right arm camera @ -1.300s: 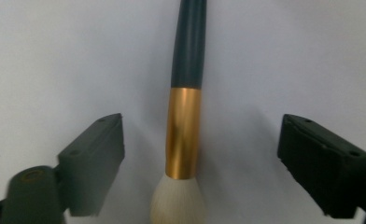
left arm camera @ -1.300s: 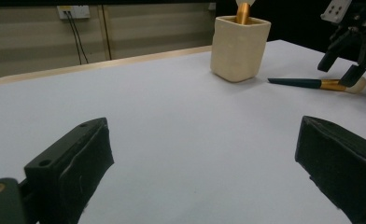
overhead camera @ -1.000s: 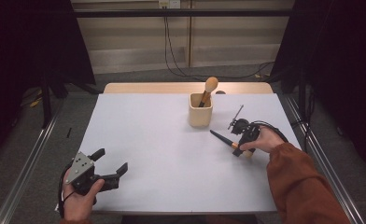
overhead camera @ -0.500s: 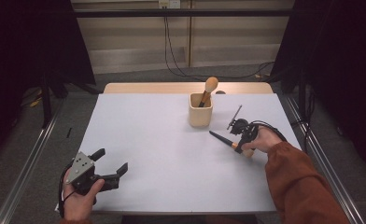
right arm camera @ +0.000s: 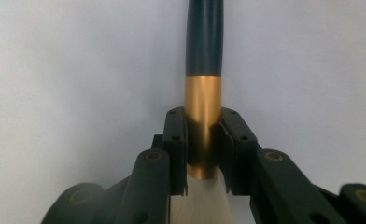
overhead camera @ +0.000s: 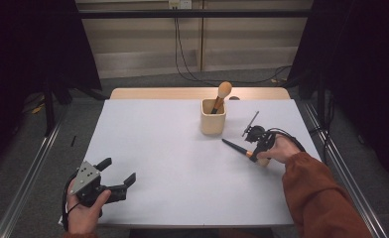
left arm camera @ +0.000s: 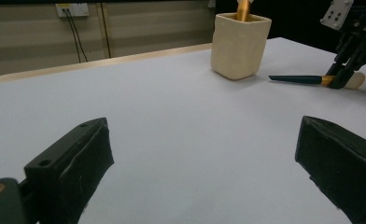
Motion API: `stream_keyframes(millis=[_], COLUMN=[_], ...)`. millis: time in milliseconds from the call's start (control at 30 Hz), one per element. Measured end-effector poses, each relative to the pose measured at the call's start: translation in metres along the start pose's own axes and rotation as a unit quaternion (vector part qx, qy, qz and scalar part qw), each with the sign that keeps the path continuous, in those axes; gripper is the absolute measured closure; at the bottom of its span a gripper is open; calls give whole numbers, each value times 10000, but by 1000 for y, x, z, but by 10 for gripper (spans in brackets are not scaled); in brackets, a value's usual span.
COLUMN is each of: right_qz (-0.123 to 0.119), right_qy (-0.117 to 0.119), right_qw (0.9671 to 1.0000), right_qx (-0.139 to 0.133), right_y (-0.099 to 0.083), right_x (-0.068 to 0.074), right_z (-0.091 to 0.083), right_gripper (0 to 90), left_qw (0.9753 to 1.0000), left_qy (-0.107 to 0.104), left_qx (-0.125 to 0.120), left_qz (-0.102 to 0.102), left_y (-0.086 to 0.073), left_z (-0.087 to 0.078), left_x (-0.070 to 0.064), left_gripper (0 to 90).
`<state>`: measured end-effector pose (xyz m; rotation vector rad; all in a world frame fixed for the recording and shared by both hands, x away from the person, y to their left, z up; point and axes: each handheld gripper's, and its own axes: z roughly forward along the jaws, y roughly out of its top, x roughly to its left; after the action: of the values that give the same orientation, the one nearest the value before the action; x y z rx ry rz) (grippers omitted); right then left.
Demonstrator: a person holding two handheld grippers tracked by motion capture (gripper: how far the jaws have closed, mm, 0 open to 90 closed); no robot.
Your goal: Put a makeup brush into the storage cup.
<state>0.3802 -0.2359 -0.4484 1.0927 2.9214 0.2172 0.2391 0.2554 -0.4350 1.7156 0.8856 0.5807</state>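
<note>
Rightward, right claw (right arm camera: 202, 154) clenched on brush (overhead camera: 237, 148) beside cup (overhead camera: 213, 124); left claw (overhead camera: 118, 179) released near table edge (overhead camera: 182, 224).

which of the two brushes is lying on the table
The dark-handled brush clamped at its gold ferrule by the right gripper lies flat; the other brush stands in the cream cup.

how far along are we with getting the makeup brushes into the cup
One makeup brush already stands in the beige cup. The right gripper has its jaws shut on the gold ferrule of the second brush, lying on the table. Left: lifting it into the cup. The left gripper sits open.
</note>
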Motion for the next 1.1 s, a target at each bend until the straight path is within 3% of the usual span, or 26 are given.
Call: stream_keyframes(millis=[367,667,900,967,1033,1100], right_qz=[192,443,605,709,824,834], right_qy=[-16,-11,134,162,286,246], right_qw=[9992,9965,9921,9892,9843,9834], right_qx=[-360,-704,-1092,-1269,-1536,-1592], right_y=[-9,-18,-26,-28,-30,-31], right_x=[-2,-3,-2,-2,-2,-1], right_z=[-11,-16,-22,-24,-25,-24], right_gripper=[749,749,749,749,749,749], left_qw=[10000,10000,10000,10000,10000,10000], left_qy=[11,10,26,26,39,33], left_qx=[-21,-25,-26,-26,-33,-35], left_qz=[-23,-42,-41,-15,-24,-30], left_y=[0,0,0,1,0,0], left_z=[0,0,0,-1,-2,-1], left_x=[0,0,0,1,1,2], left_gripper=[37,37,37,37,37,37])
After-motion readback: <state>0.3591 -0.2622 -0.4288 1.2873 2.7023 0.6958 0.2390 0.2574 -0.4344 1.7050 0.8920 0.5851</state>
